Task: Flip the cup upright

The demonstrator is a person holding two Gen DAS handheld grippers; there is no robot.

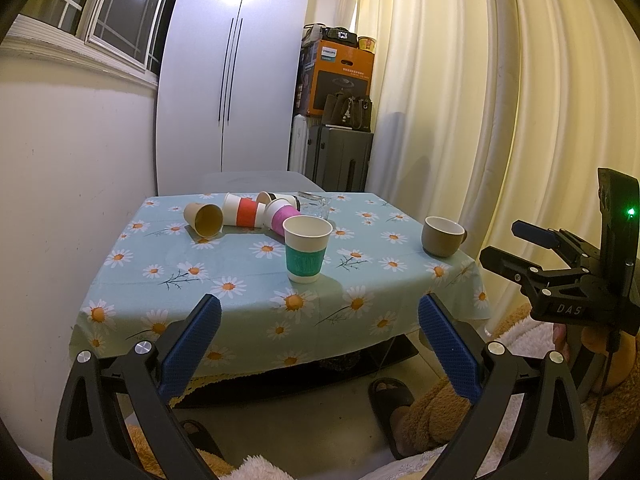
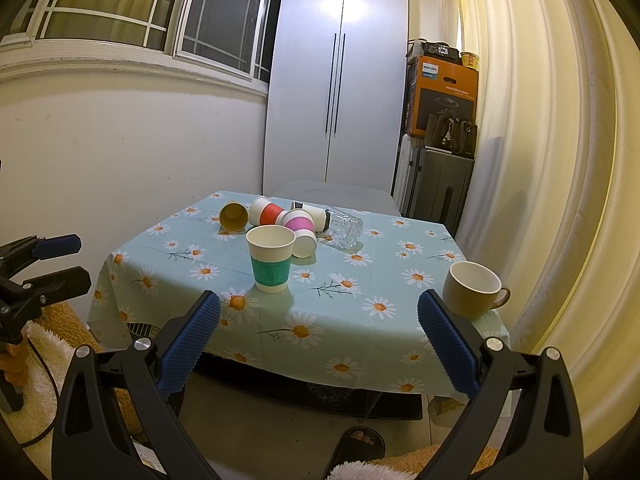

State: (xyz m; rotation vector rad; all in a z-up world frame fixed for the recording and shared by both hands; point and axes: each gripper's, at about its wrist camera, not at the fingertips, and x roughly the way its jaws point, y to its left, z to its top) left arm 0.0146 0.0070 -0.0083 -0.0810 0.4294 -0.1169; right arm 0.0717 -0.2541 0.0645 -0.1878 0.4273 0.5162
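Observation:
A paper cup with a green sleeve [image 1: 306,248] [image 2: 270,258] stands upright near the table's middle. Behind it several cups lie on their sides: a brown paper cup [image 1: 203,219] [image 2: 233,216], a red-sleeved cup [image 1: 244,211] [image 2: 267,211], a pink-sleeved cup [image 1: 282,214] [image 2: 299,227] and a clear glass [image 1: 316,205] [image 2: 345,227]. A tan mug [image 1: 442,236] [image 2: 473,289] stands upright at the right edge. My left gripper [image 1: 320,320] and right gripper [image 2: 319,318] are both open and empty, held in front of the table's near edge.
The table carries a light blue daisy cloth [image 1: 248,292] [image 2: 360,336]. A white wardrobe [image 1: 236,80], stacked boxes and a suitcase [image 1: 340,156] stand behind. Curtains [image 1: 460,100] hang on the right. A slippered foot [image 1: 390,396] is on the floor below.

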